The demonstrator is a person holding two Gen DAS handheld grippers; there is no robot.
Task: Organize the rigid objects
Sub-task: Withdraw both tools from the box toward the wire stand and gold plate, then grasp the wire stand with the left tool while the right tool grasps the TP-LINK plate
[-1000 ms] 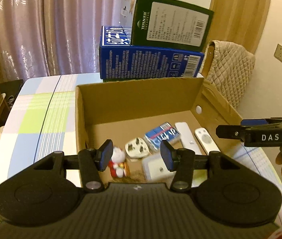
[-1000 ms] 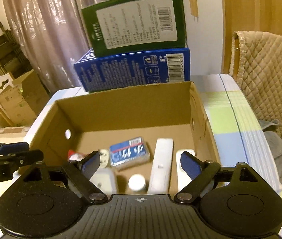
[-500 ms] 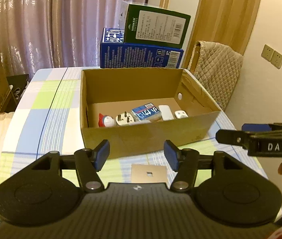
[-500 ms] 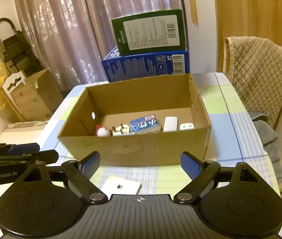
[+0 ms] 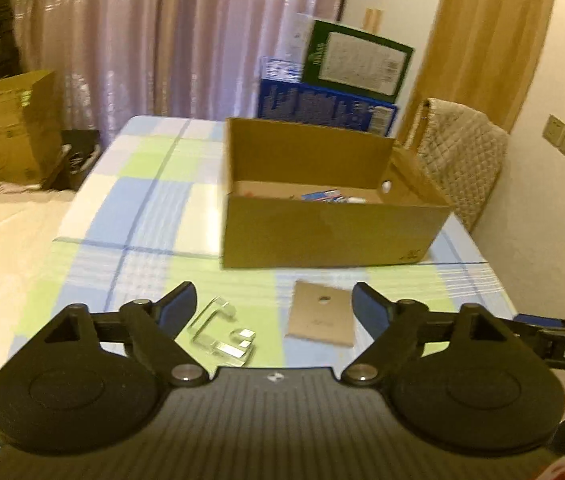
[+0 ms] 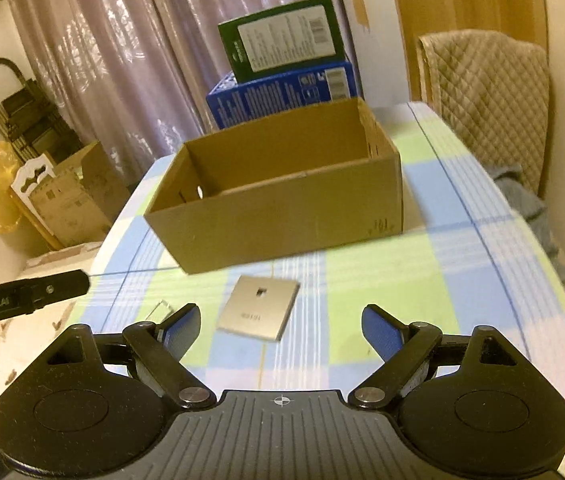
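An open cardboard box (image 5: pixel 322 228) stands on the checked tablecloth, with small items partly visible inside; it also shows in the right wrist view (image 6: pixel 282 216). In front of it lie a flat square plate with a small hole (image 5: pixel 320 320) (image 6: pixel 259 307) and a clear plastic piece (image 5: pixel 222 334) (image 6: pixel 160 310). My left gripper (image 5: pixel 274 304) is open and empty, above the table just before the clear piece and the plate. My right gripper (image 6: pixel 280 326) is open and empty, just before the plate.
A blue box (image 5: pixel 326 106) with a green box (image 5: pixel 352 62) on top stands behind the cardboard box. A quilt-covered chair (image 6: pixel 486 92) is at the right. Cardboard boxes (image 5: pixel 6 128) sit on the floor at the left, before curtains.
Both grippers have pulled back from over the box interior to the near side of the table. The plate and clear piece have come into view. Both stayed open.
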